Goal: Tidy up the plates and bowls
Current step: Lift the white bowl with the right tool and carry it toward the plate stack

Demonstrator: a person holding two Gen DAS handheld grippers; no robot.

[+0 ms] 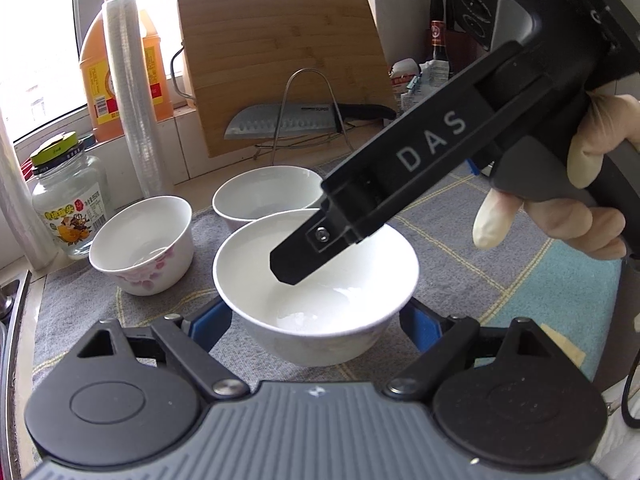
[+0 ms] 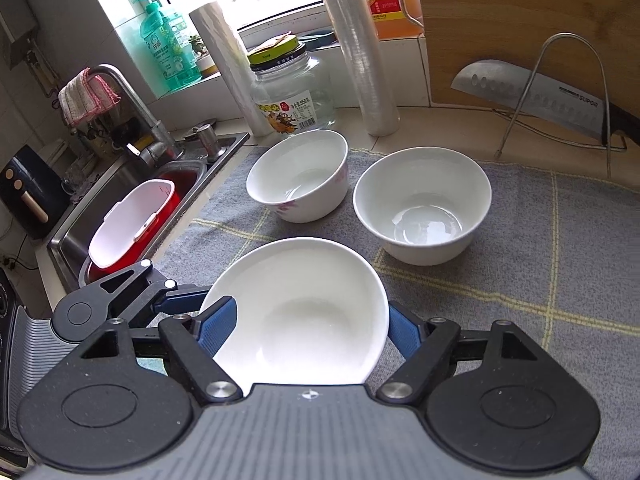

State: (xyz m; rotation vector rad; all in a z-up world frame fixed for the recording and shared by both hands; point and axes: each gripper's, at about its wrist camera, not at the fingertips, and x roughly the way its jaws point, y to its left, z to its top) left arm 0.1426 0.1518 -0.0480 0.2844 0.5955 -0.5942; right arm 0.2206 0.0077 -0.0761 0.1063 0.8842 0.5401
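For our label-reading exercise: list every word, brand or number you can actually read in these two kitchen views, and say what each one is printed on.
"DAS": white letters on the right gripper arm.
"SUPOR": on the knife blade in the wire rack.
"950": within the small print on the glass jar label; the rest is too small to read.
Orange bottle label: print too blurred.
Green soap bottle label: too blurred.
Dark bottle red label: unreadable.
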